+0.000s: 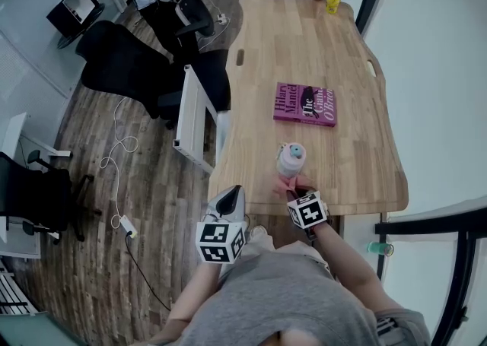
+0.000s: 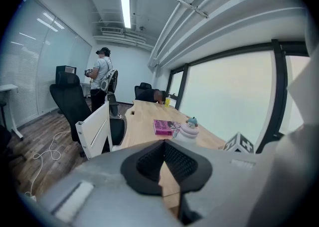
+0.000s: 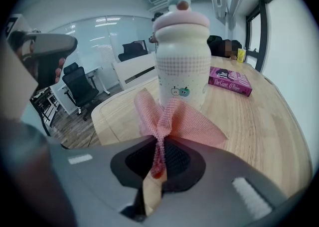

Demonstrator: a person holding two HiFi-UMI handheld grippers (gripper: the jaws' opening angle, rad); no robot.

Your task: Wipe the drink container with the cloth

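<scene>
Looking down from the head view first, I see the drink bottle (image 1: 291, 160) standing upright near the front edge of the bench (image 1: 304, 48), with the pink cloth (image 1: 288, 183) bunched at its near side and my right gripper (image 1: 298, 194) just behind the cloth. My left gripper (image 1: 234, 194) hangs off the bench's left edge, apart from the bottle. In the left gripper view, that gripper (image 2: 163, 147) is clenched on nothing, and the bottle (image 2: 188, 128) sits beyond it, unsupported. In the right gripper view, the gripper (image 3: 158, 157) is pinched on a thin twisted fold of the cloth (image 3: 174, 118), whose loose corners fan out at the foot of the bottle (image 3: 182, 61); I cannot tell whether they touch it. My worry is that the bottle is tall, top-heavy looking and free-standing. A sideways rub high on its wall, with nothing bracing it, could tip it or skate it towards the bench edge. The narrow pinch could also let the cloth drag out of the grip. The book (image 3: 230, 81) lies well apart, out of harm's way.
</scene>
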